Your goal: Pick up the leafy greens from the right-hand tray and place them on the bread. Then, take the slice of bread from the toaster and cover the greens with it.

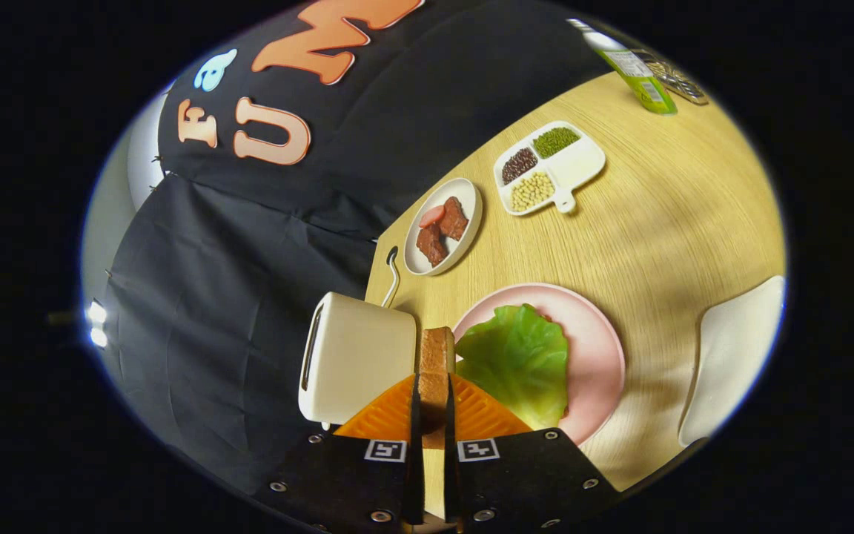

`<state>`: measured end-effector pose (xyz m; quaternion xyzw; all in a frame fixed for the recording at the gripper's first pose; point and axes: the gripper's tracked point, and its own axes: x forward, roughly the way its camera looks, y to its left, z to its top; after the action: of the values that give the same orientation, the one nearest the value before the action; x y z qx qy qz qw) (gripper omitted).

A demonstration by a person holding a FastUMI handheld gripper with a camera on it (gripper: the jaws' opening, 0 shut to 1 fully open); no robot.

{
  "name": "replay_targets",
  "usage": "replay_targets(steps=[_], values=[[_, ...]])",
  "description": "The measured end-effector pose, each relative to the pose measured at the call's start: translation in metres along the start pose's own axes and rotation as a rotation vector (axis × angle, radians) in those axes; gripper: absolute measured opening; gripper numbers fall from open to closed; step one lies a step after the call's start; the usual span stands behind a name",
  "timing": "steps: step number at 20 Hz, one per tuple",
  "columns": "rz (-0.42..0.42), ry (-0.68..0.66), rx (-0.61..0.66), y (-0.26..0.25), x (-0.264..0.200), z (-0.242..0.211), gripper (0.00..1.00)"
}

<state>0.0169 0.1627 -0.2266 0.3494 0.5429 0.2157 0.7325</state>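
Toasted-brown bread slice (435, 371) is clamped edge-on between my gripper (433, 404) fingers at the bottom centre of the frame; both fingers press on its flat faces, gap no wider than the slice. The slice stands upright and sticks out ahead of the fingertips.

Left of the slice, touching or nearly so: the cream toaster (356, 356), its slot facing the left of the frame, its cable (392, 274) looping up behind it. Can't tell if the slice clears the toaster body.

Right of the slice: the leafy greens (517, 360) lie flat on a pink plate (597, 348), covering its left half. Can't see any bread under the leaf. The plate's right half is bare.

Upper centre, beyond the toaster: a small oval dish (470, 222) with meat pieces (442, 226). Further up right: a divided white tray (579, 167) with three kinds of beans. A green bottle (638, 78) sits at the top right table edge.

Lower right of the frame: a white tray (731, 356), bare where I can see it. Open wood table (672, 230) lies between it and the pink plate, so there's room there.

The table's left edge runs just behind the toaster; black cloth wall beyond, bright lights at far left.
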Motion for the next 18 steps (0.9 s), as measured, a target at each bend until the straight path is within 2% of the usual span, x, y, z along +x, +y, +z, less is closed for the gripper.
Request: replay_targets(steps=[12,18], values=[[-0.083,-0.006,-0.03,-0.041,0.007,-0.005,0.11],[-0.135,-0.063,-0.071,-0.048,0.003,0.0,0.21]])
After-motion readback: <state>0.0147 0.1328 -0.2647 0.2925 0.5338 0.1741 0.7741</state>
